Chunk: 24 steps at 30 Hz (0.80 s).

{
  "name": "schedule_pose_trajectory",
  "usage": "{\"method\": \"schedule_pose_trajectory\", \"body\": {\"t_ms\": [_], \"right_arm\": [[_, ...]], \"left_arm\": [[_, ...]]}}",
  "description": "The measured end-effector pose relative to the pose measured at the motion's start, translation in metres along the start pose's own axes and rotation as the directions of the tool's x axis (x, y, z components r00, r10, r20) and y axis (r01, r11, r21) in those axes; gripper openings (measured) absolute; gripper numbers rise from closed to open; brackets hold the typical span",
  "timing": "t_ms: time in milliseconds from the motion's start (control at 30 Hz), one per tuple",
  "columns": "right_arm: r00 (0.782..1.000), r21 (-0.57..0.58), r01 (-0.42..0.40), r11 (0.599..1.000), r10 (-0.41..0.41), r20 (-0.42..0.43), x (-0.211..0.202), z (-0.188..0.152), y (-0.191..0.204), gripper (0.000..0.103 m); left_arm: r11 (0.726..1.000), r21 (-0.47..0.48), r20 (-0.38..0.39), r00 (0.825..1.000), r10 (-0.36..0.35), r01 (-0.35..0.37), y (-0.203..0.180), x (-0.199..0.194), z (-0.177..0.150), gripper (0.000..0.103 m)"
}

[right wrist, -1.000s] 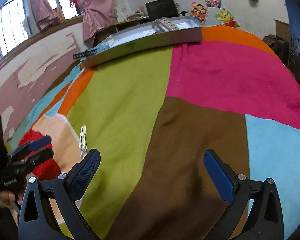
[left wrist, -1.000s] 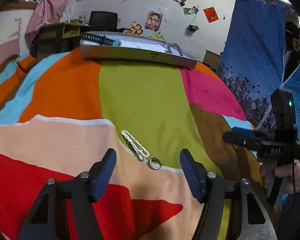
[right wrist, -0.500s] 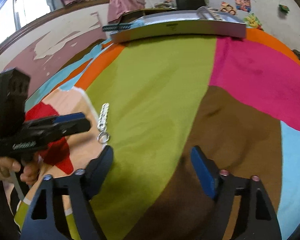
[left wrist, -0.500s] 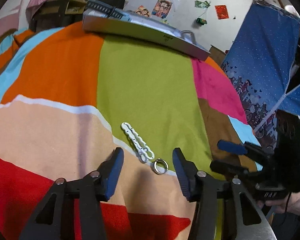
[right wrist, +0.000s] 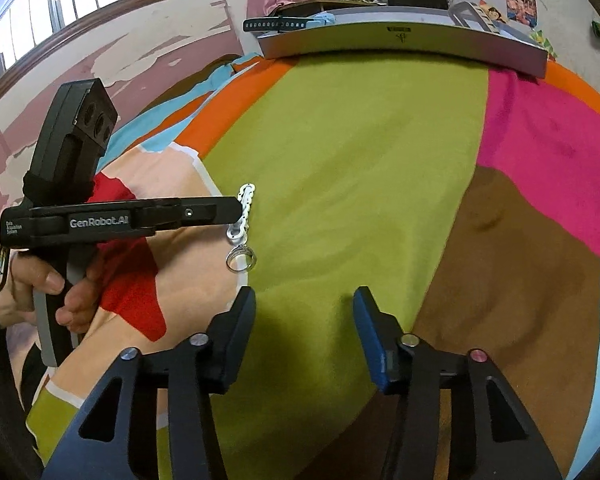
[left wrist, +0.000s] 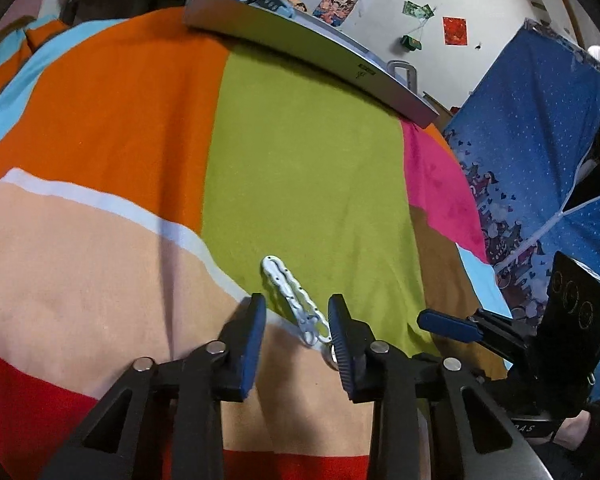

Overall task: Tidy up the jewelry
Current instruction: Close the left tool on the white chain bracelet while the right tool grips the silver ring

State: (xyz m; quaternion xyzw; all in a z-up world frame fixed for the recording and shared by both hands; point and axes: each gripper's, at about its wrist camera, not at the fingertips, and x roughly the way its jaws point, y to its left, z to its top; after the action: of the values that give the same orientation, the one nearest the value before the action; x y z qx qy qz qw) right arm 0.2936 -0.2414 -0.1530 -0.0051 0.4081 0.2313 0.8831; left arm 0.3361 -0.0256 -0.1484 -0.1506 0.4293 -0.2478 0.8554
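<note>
On the striped bedspread point(right wrist: 340, 160) the right gripper point(right wrist: 304, 336), jaws closing on nothing, hovers near a ring point(right wrist: 241, 259) beside a white bracelet point(right wrist: 244, 210) under the left gripper point(right wrist: 236, 210).

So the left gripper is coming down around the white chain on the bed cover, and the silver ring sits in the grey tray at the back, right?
Not quite. The silver ring lies on the bed cover just beside the white chain, not in the grey tray; the right wrist view shows it. The left gripper is closing around the chain.

Both tongs tilt downward, left tongs point(left wrist: 297, 334) and right tongs point(right wrist: 304, 330) closing, nothing gripped.
</note>
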Motion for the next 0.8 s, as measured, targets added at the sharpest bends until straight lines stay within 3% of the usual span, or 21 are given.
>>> {"method": "schedule_pose_trajectory", "body": {"t_ms": [100,200,800], "right_arm": [[1.000,0.004,-0.003,1.000,0.003,0.009,0.000,0.003,0.000,0.044],[1.000,-0.005,-0.014,1.000,0.014,0.001,0.004,0.007,0.004,0.036],[0.995,-0.069,-0.083,0.994,0.079,-0.058,0.042,0.019,0.029,0.034]], "left_arm": [[1.000,0.015,-0.014,1.000,0.009,-0.009,-0.001,0.002,0.001,0.028],[1.000,0.018,-0.026,1.000,0.017,-0.017,-0.001,0.004,0.002,0.025],[0.999,-0.026,-0.049,0.998,-0.026,0.025,0.013,0.005,0.004,0.023]]}}
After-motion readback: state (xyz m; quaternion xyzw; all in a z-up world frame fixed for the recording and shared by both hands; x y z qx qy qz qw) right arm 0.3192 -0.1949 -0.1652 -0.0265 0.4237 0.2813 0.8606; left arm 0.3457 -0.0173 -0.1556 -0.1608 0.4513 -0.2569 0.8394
